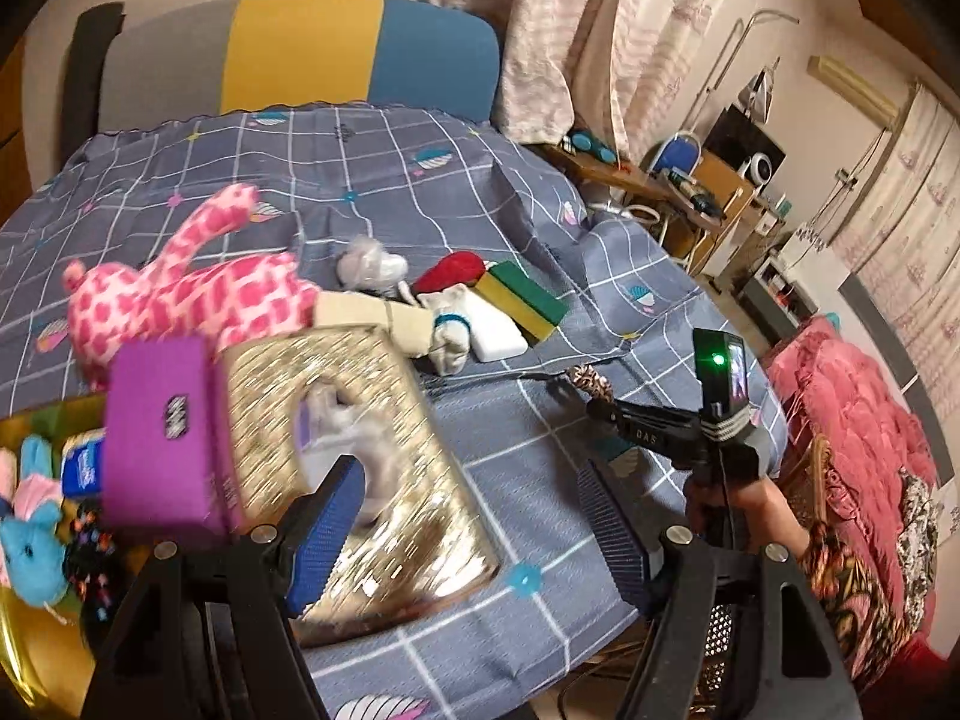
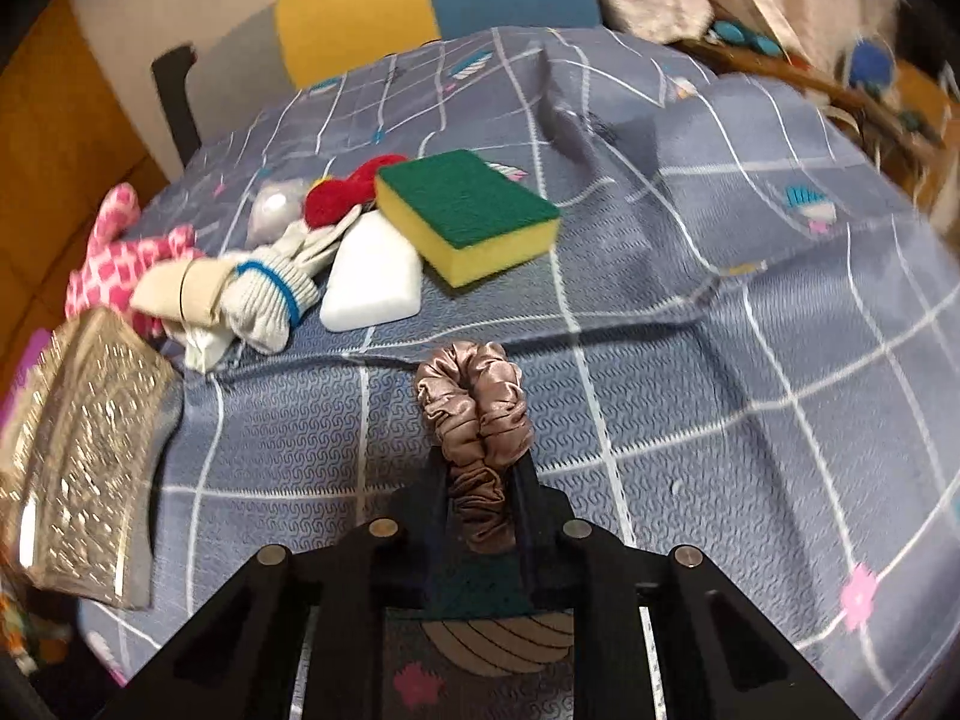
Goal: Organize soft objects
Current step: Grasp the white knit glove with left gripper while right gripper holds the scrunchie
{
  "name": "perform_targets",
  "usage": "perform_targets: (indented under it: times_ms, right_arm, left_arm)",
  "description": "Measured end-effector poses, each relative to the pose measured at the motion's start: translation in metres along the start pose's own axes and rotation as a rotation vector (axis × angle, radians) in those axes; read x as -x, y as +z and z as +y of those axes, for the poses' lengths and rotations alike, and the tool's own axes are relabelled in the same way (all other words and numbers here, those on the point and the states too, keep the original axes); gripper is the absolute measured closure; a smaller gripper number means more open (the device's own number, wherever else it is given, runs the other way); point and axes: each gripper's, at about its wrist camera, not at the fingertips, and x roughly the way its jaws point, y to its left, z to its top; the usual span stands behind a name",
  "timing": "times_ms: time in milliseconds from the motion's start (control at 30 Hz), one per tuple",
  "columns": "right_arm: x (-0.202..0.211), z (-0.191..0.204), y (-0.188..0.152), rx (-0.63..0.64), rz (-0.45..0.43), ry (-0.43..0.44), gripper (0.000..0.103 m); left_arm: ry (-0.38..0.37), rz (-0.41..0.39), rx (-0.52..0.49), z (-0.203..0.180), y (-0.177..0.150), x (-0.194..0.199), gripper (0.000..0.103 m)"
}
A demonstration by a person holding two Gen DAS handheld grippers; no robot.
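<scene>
My right gripper (image 2: 485, 468) is shut on a beige satin scrunchie (image 2: 477, 402) and holds it above the blue checked cloth; it also shows in the left wrist view (image 1: 591, 387). My left gripper (image 1: 474, 516) is open and empty, its jaws wide apart over a gold glittery box (image 1: 360, 468), which also shows in the right wrist view (image 2: 84, 456). A pile lies further back: a green-yellow sponge (image 2: 468, 213), a white sponge (image 2: 372, 276), a rolled white sock (image 2: 270, 300), a red soft item (image 2: 342, 192), a grey pouf (image 2: 273, 207) and a pink giraffe plush (image 1: 180, 294).
A purple box (image 1: 162, 432) stands left of the gold box. A tray (image 1: 36, 660) at the far left holds a blue bunny plush (image 1: 30, 552) and other small items. A colour-block headboard (image 1: 300, 54) stands behind. Pink bedding (image 1: 852, 414) lies to the right.
</scene>
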Motion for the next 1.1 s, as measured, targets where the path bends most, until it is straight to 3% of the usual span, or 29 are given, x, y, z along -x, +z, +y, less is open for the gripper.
perform_targets:
  times_ms: [233, 533, 667, 900, 1100]
  right_arm:
    - [0.006, -0.010, 0.009, -0.140, -0.008, 0.128, 0.083]
    - [0.027, -0.006, 0.017, -0.174, -0.044, 0.173, 0.083]
    - [0.032, -0.011, 0.020, -0.198, -0.054, 0.171, 0.083]
    - [0.034, -0.021, 0.022, -0.249, -0.050, 0.173, 0.083]
    - [0.032, -0.024, 0.022, -0.275, -0.034, 0.190, 0.083]
  left_arm:
    - [0.053, 0.018, -0.078, -0.041, 0.042, -0.040, 0.028]
    - [0.172, 0.092, -0.109, -0.061, 0.096, -0.133, 0.028]
    - [0.248, 0.118, -0.153, -0.057, 0.106, -0.171, 0.028]
    - [0.386, 0.251, -0.202, -0.039, 0.111, -0.232, 0.031]
    - [0.351, 0.342, -0.175, -0.028, 0.105, -0.259, 0.034]
